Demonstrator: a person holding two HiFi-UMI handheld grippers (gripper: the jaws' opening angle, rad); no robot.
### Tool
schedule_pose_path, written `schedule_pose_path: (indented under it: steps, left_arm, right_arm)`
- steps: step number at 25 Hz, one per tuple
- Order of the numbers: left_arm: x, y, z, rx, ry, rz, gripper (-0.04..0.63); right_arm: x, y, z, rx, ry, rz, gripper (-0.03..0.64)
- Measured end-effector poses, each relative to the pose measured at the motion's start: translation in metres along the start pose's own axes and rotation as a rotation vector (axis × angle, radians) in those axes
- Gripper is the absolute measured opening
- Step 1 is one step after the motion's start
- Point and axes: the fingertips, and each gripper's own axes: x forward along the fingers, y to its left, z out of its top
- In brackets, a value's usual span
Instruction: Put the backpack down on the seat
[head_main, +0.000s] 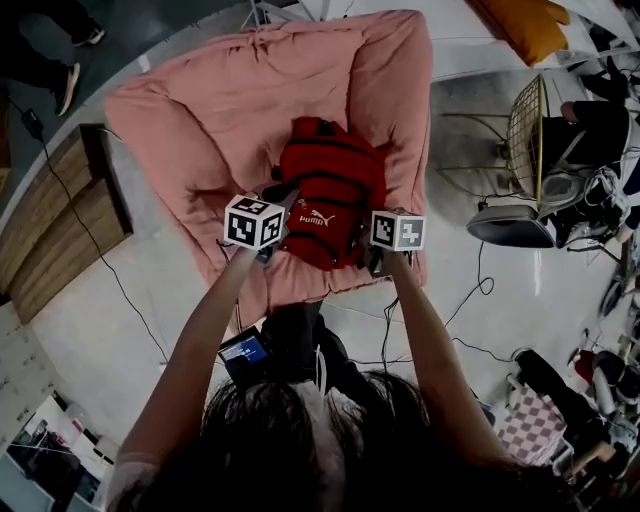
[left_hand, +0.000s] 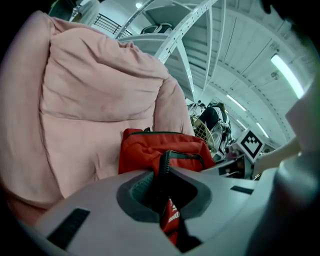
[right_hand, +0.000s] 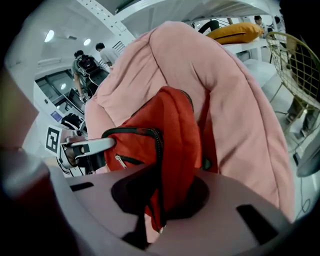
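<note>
Backpack (head_main: 335, 190) is sitting toward the front edge of the pink seat (head_main: 200, 110), with bare cushion spreading behind it. Left gripper (left_hand: 162, 196) and right gripper (right_hand: 157, 200) are each pinching its red fabric.

I read the backpack (head_main: 330, 190) as matt red woven cloth with a ribbed black zip edge, and the seat (head_main: 200, 120) as soft, creased, matt pink fabric. Shells of the left gripper (left_hand: 164, 202) and right gripper (right_hand: 156, 210) look like smooth matt grey plastic. The wire chair (head_main: 527, 130) is gold-toned metal, the side panel (head_main: 60, 220) shows wood grain, and the floor (head_main: 520, 320) is pale with a slight sheen
</note>
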Motion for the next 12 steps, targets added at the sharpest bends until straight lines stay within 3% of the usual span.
schedule_pose_path:
  steps: [7,12]
  left_arm:
    - [0.034,0.030,-0.019,0.098,0.058,0.084,0.041]
    - [0.040,0.033,-0.020,0.081,0.071,0.086,0.041]
  right_arm:
    - [0.022,-0.020,-0.009,-0.054,0.043,-0.046,0.051]
    - [0.015,-0.016,-0.010,-0.133,0.020,-0.104,0.054]
